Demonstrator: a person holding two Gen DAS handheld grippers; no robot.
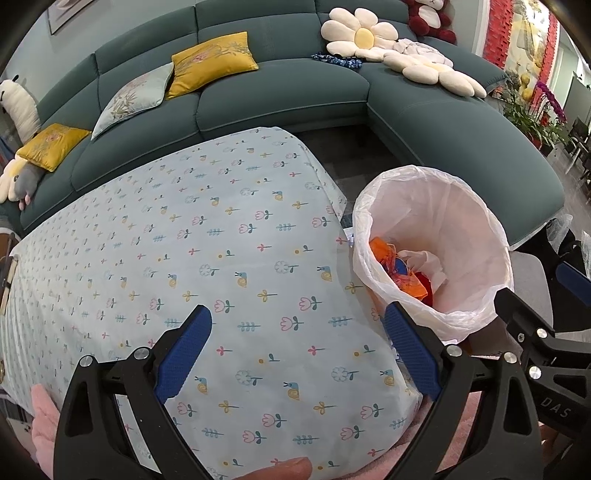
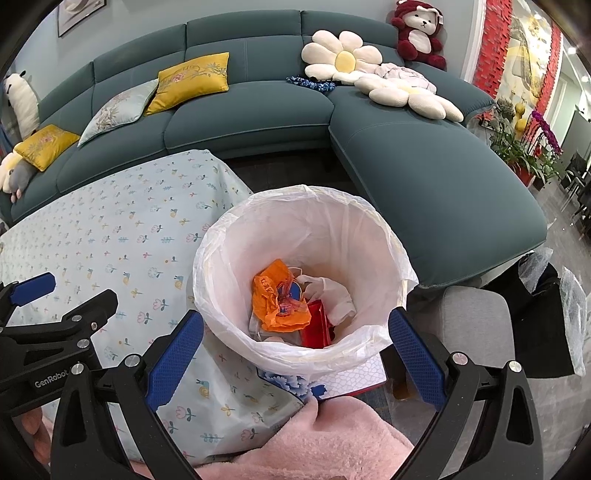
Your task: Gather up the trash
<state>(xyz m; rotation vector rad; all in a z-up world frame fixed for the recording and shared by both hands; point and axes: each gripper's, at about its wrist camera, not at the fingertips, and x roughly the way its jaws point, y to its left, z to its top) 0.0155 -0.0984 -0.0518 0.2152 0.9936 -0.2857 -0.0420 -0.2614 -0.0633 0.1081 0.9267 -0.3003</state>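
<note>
A trash bin lined with a white plastic bag (image 2: 373, 229) (image 1: 461, 206) stands beside the table's right end. Inside lie an orange wrapper (image 2: 273, 299) (image 1: 384, 251), a red packet (image 2: 316, 328) and crumpled white paper (image 2: 338, 295). My right gripper (image 2: 295, 339) hangs open above the bin's near rim, nothing between its blue pads. My left gripper (image 1: 297, 336) is open over the flowered tablecloth (image 1: 207, 251), also holding nothing. The other gripper shows at each view's edge.
A teal sectional sofa (image 2: 258, 110) with yellow cushions (image 2: 192, 81), flower pillows (image 2: 341, 59) and a red plush bear (image 2: 419, 33) runs behind the table. A grey chair (image 2: 476, 328) stands right of the bin. Pink fleece sleeves (image 2: 314, 443) fill the foreground. Potted orchids (image 2: 532, 144) stand at far right.
</note>
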